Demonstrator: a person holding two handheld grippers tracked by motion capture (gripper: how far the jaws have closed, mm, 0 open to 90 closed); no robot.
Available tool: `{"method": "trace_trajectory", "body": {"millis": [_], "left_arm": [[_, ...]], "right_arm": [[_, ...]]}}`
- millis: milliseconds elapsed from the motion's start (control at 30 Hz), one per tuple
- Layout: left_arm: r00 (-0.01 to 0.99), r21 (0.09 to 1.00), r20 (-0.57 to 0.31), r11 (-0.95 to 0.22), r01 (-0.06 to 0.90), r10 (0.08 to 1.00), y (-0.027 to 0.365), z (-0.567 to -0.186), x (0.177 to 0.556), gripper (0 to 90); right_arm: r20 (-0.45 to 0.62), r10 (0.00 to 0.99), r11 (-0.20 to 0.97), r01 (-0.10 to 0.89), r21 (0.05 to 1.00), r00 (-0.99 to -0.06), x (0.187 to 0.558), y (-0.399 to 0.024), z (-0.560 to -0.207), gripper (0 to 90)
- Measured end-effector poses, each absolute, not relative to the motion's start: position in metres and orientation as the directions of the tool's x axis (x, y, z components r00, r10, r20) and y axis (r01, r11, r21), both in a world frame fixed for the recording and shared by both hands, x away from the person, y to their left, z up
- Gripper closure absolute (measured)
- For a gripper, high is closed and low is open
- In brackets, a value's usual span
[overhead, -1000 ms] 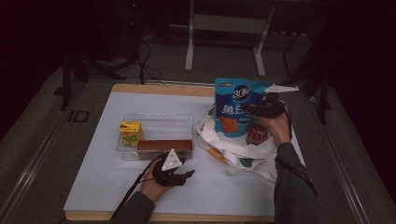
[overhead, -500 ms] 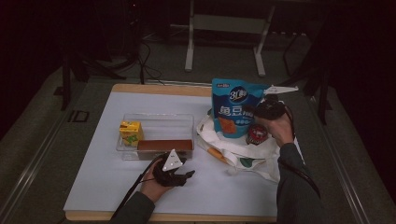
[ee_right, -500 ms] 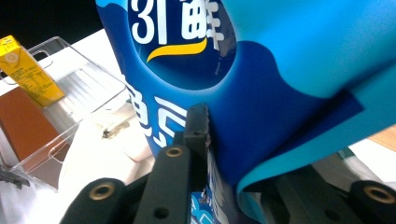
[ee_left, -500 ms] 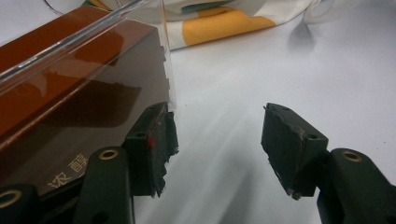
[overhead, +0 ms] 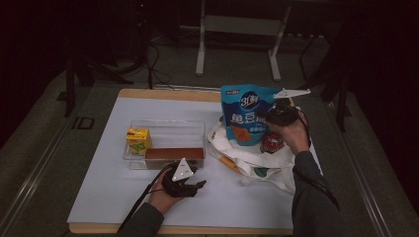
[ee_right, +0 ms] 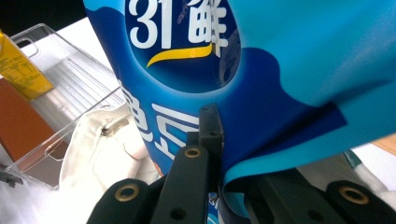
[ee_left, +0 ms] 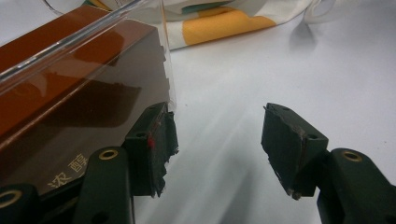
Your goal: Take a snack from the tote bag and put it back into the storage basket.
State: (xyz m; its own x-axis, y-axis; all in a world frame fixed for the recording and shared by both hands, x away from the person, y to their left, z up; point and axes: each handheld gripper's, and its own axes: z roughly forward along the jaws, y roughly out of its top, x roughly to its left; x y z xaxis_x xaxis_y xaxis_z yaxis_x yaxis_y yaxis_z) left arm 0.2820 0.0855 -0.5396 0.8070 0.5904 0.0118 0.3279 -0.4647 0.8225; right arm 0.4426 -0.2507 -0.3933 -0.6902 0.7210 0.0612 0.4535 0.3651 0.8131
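Pinching the blue snack bag

Holding the blue snack bag (overhead: 249, 116) up over the white cloth bag (overhead: 257, 160), the right gripper (overhead: 276, 114) has just squeezed its jaws tight on the bag's edge. A second ago they stood wider. Now the snack bag looks ready to go into the clear box (overhead: 165, 133). The left gripper (overhead: 190, 186) rests by the box, jaws partly open, holding nothing.
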Motion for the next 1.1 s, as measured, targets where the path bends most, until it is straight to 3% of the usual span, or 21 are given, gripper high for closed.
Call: {"method": "trace_trajectory", "body": {"millis": [1100], "left_arm": [[0.808, 0.821, 0.024, -0.473, 0.321, 0.588, 0.085, -0.539, 0.281, 41.6]], "right_arm": [[0.038, 0.729, 0.353, 0.423, 0.835, -0.684, 0.415, -0.235, -0.343, 89.5]]}}
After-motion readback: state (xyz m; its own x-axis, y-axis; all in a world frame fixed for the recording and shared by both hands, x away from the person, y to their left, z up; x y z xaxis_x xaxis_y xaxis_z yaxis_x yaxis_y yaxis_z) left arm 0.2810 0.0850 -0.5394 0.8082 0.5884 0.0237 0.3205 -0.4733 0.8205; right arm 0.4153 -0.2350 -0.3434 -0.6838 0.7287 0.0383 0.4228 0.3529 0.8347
